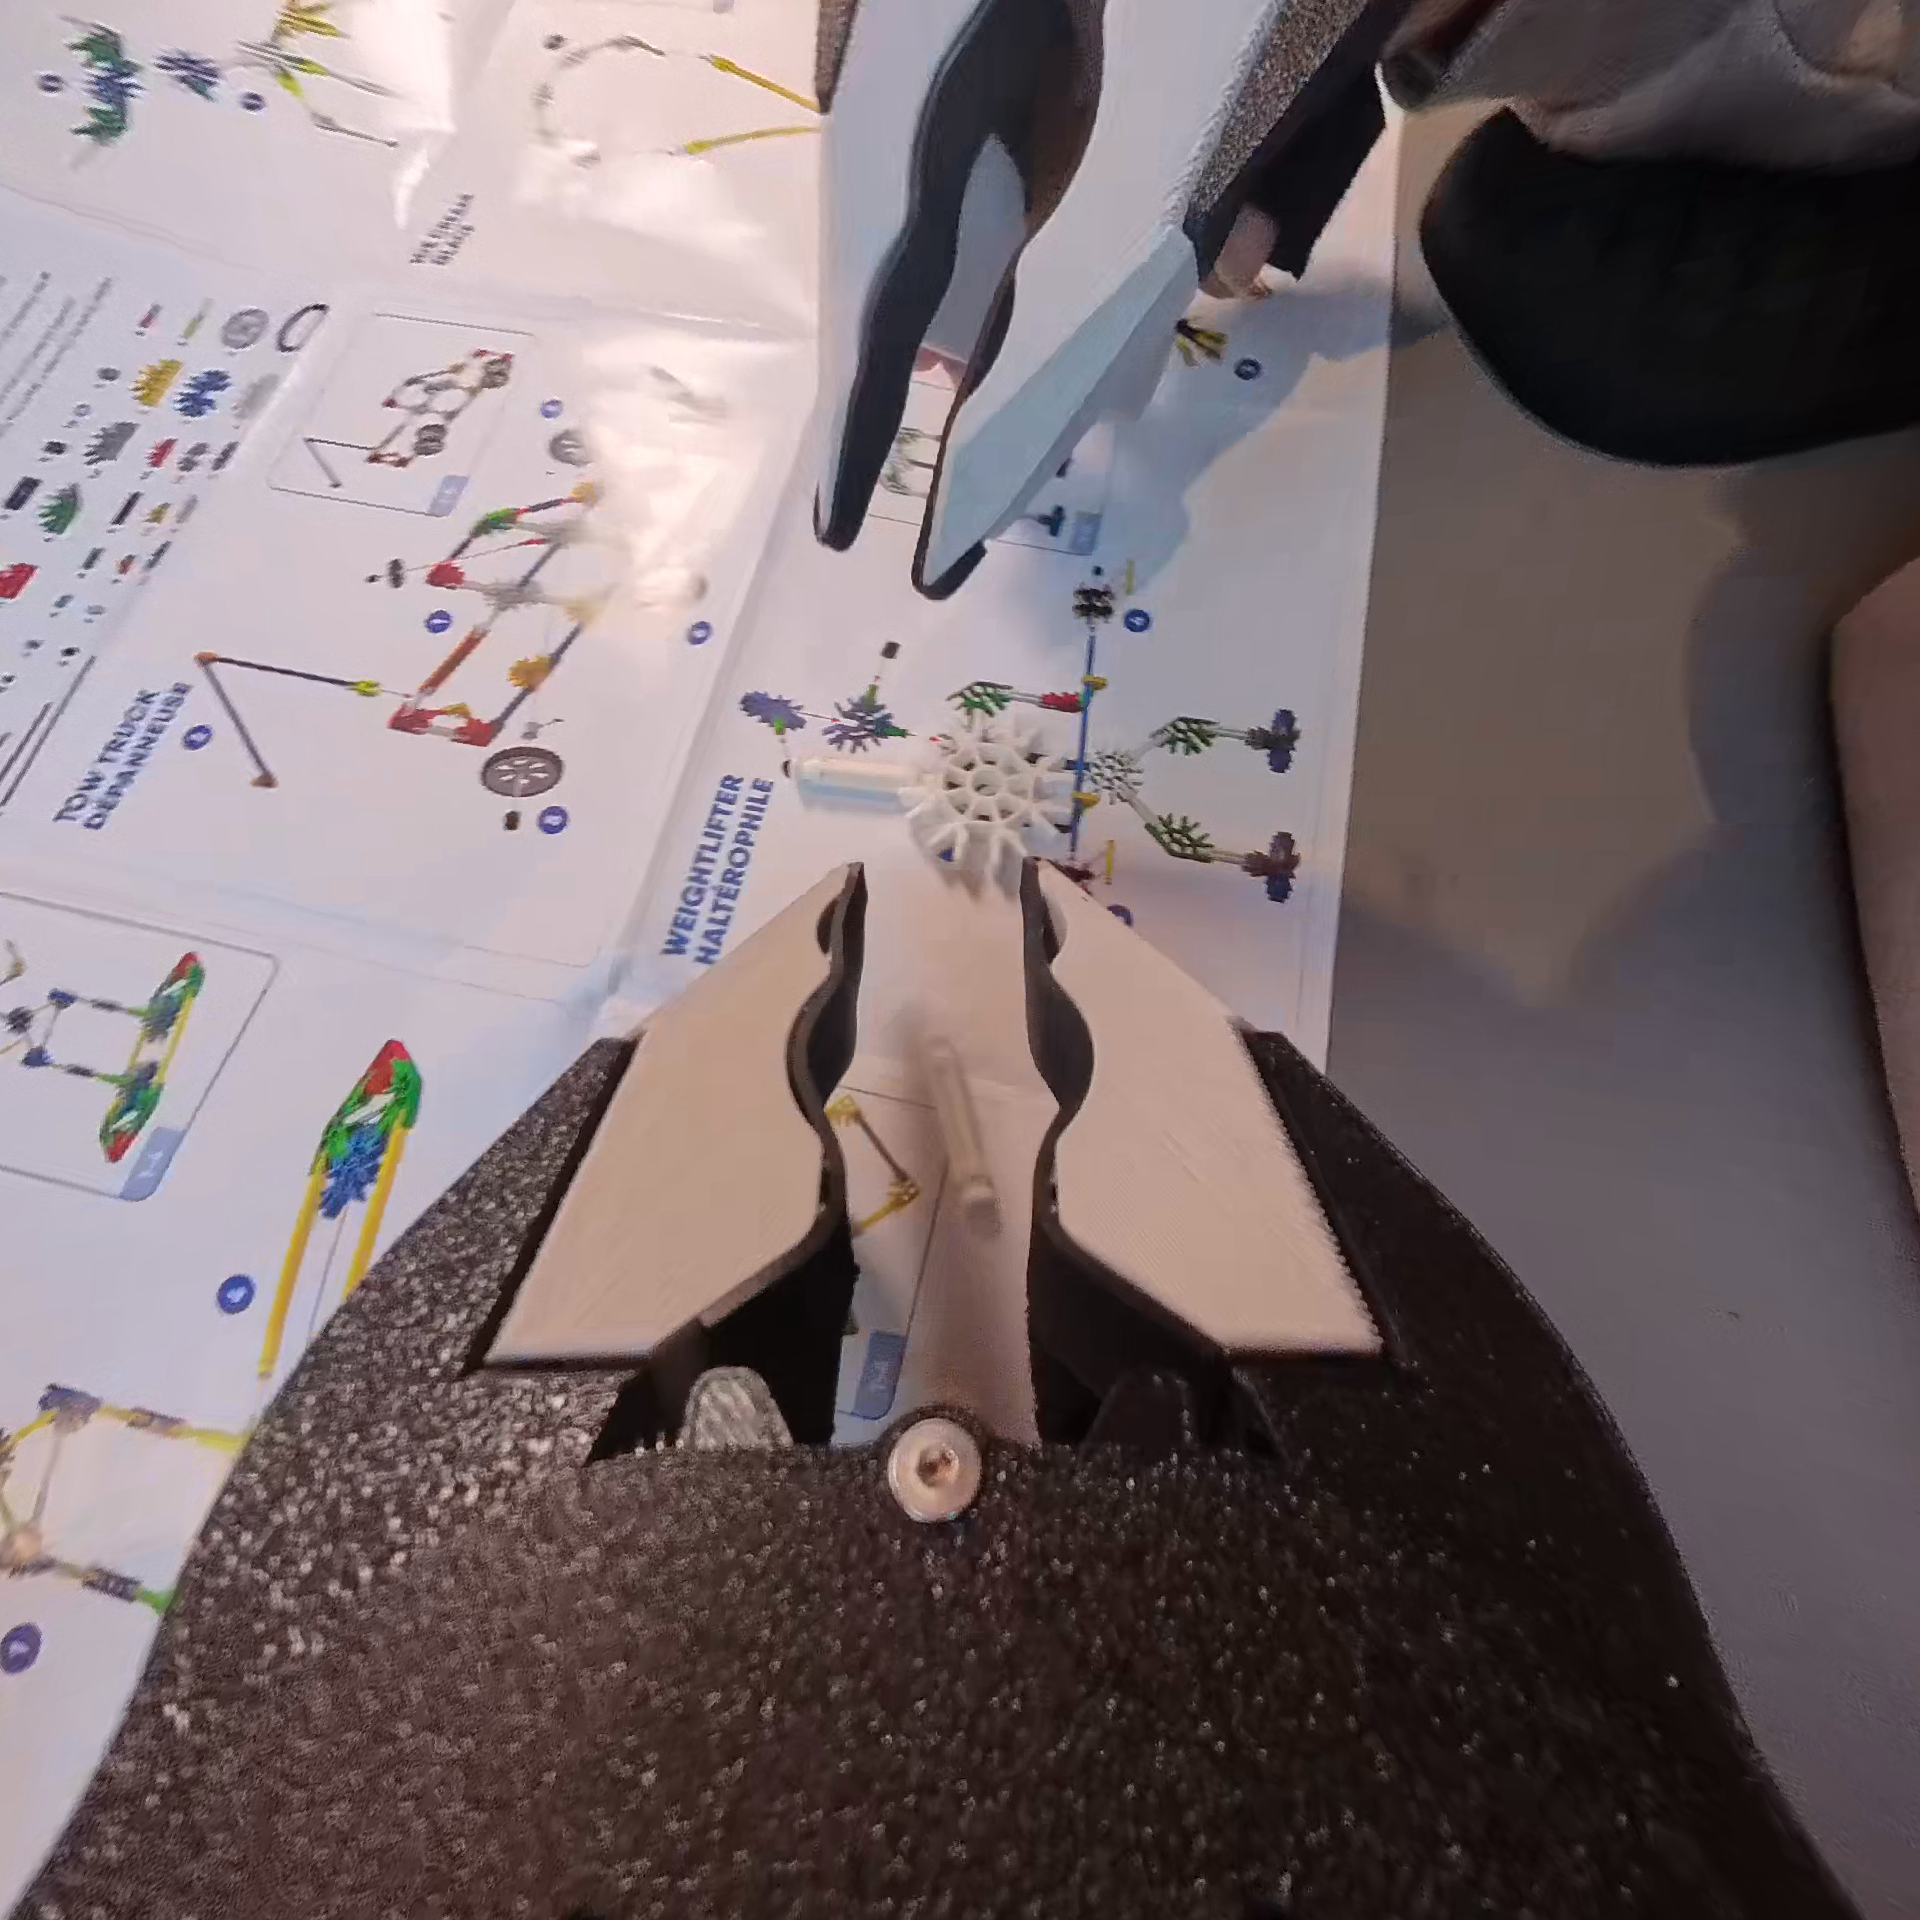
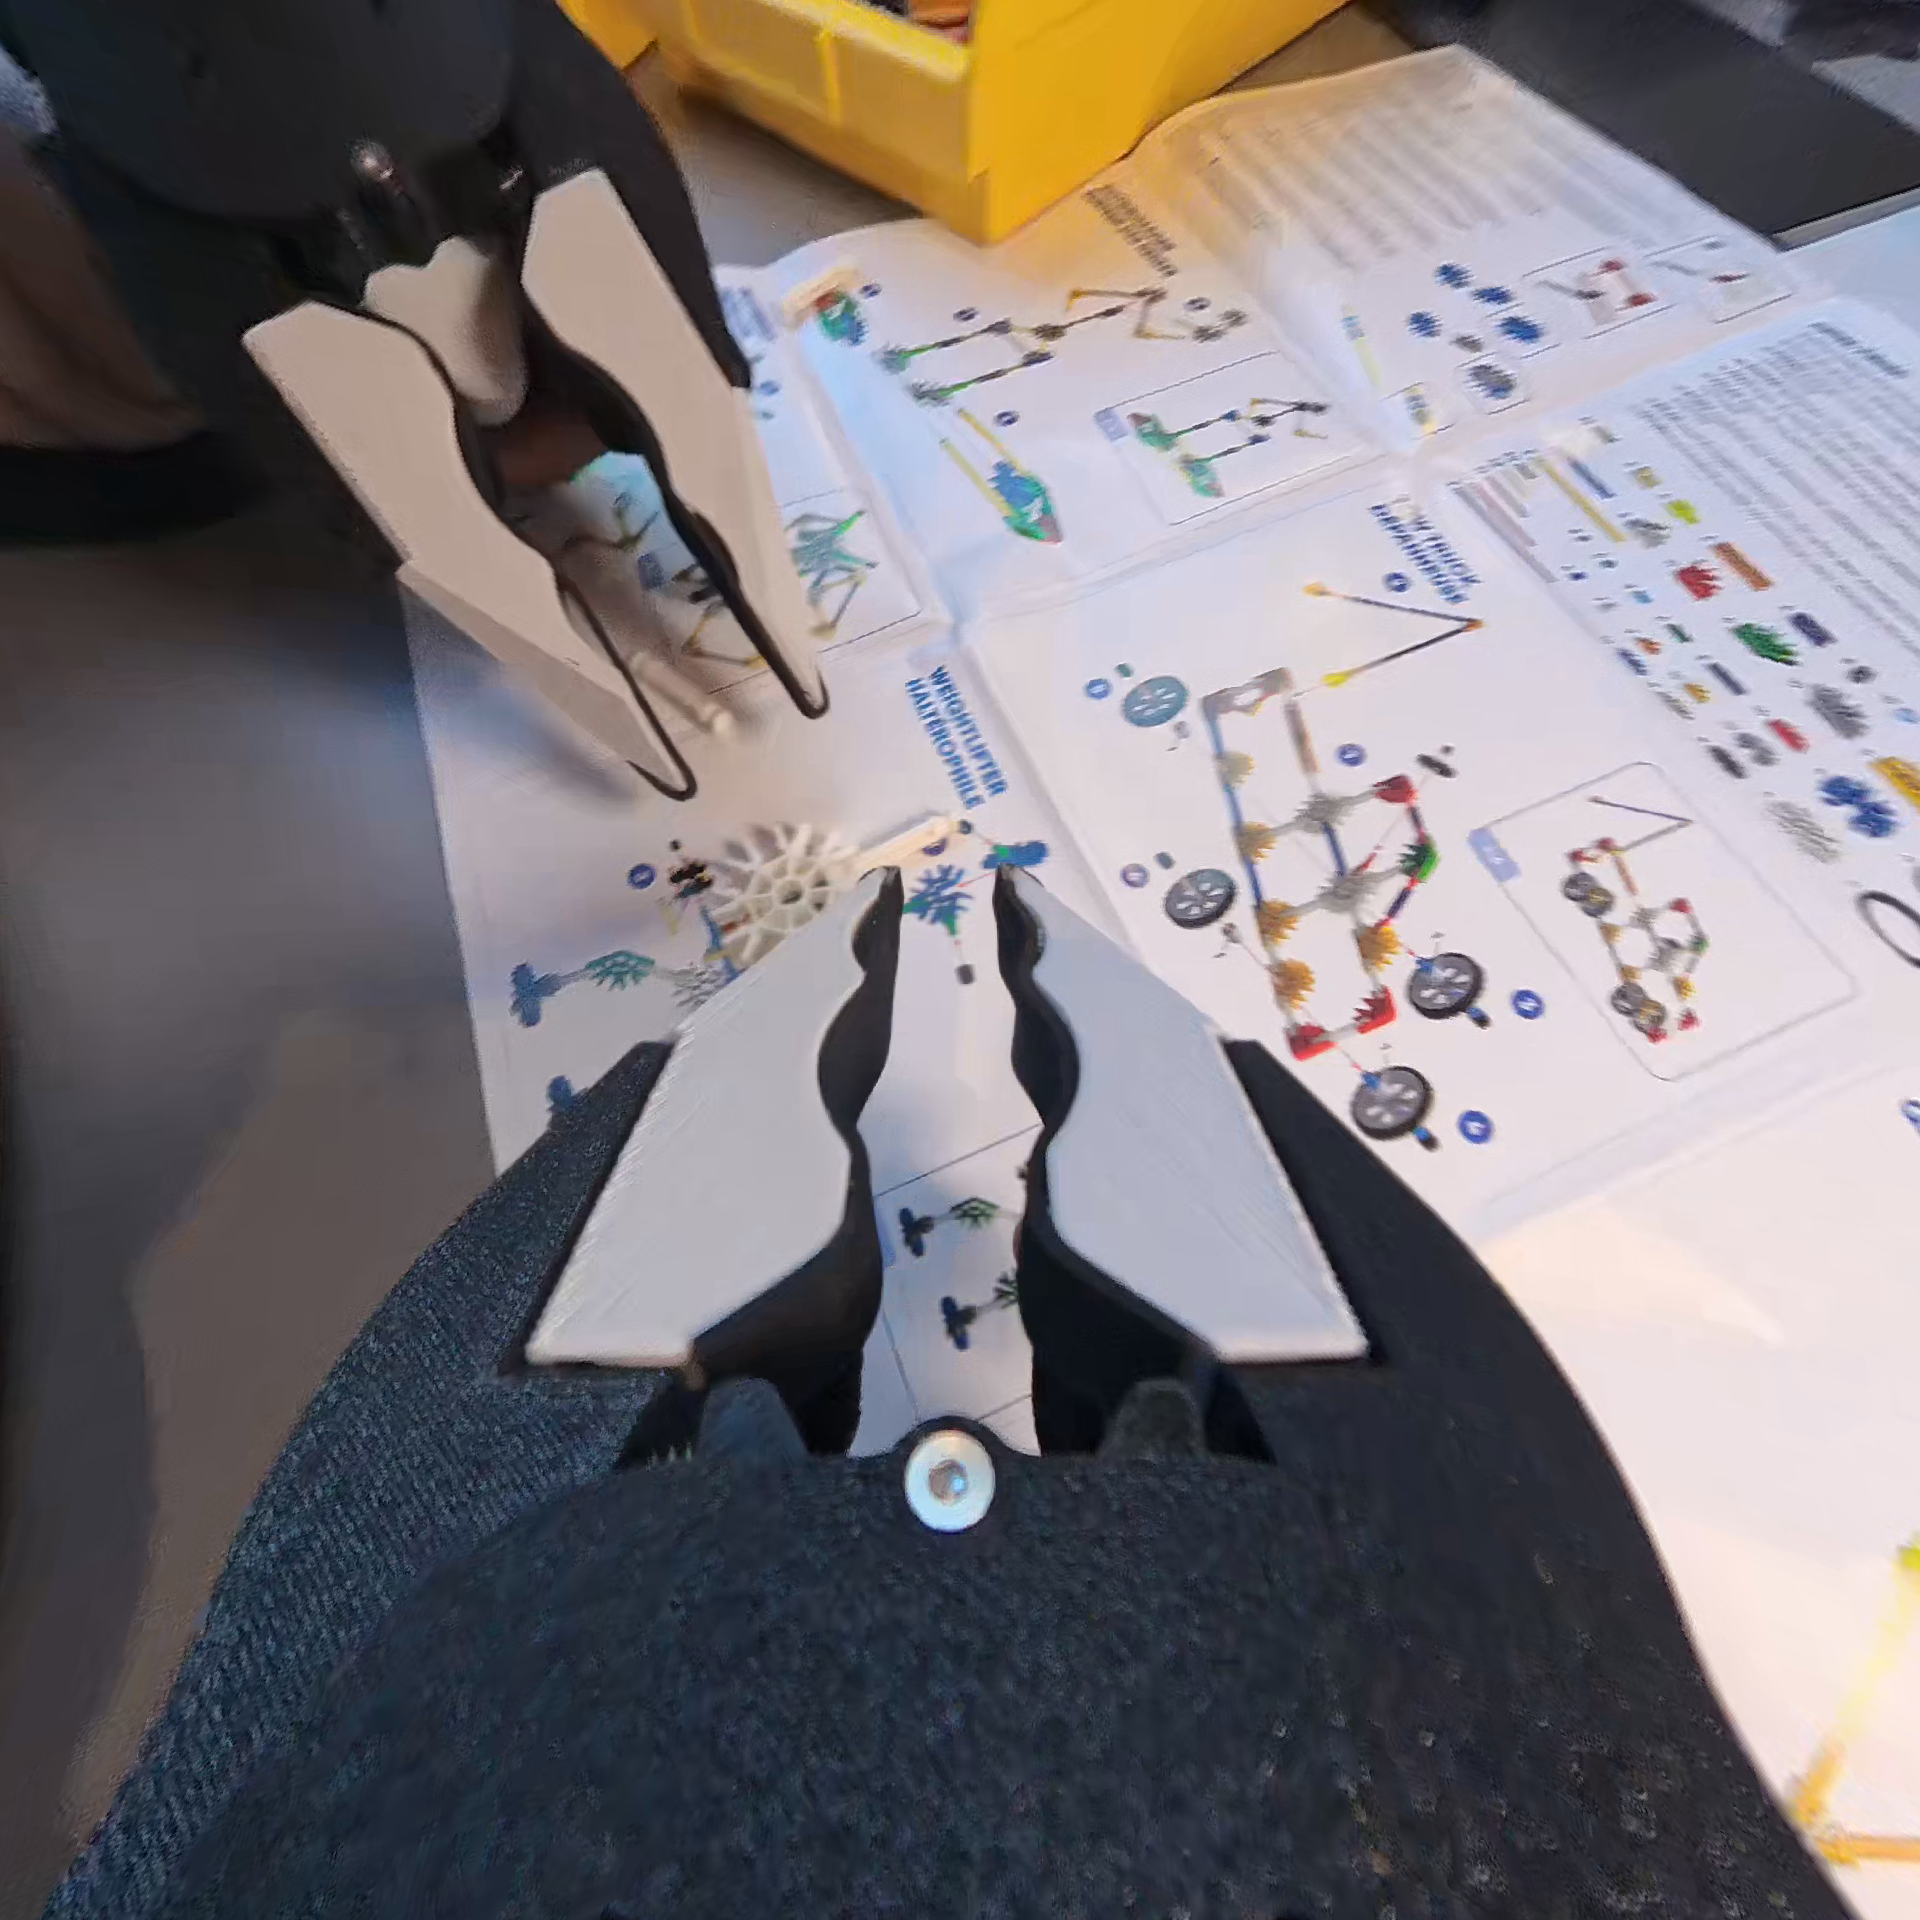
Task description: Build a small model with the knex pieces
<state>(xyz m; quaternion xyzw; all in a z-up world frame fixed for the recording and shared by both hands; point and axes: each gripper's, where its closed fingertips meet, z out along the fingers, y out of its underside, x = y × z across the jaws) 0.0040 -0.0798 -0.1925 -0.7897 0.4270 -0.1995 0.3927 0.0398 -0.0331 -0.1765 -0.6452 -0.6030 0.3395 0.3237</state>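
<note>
While both claws hang over a big paper sheet of building pictures [image 1: 416,582], neither one holds anything. Closest in the left wrist view, the left claw [image 1: 940,878] has its two fingers a little way apart, with a gap you can see through. Down in that gap, a small clear rod [image 1: 961,1127] lies flat on the paper. It is not pinched. Just past the left claw's tips sits a white toy piece shaped like a snowflake [image 1: 982,779], with a short white rod [image 1: 847,781] sticking out of one side. The snowflake piece is close to the tips, but I cannot tell if it touches them. Farther on, the right claw [image 1: 899,561] points down at the paper, its fingers also a bit apart and empty.

In the right wrist view, the right claw's tips hover over the paper just beside the snowflake piece. Across from it the left claw stands with the clear rod by its tips. The paper lies on a grey bench [image 2: 260,935]. At the far end sits a yellow bin [image 2: 935,104].
</note>
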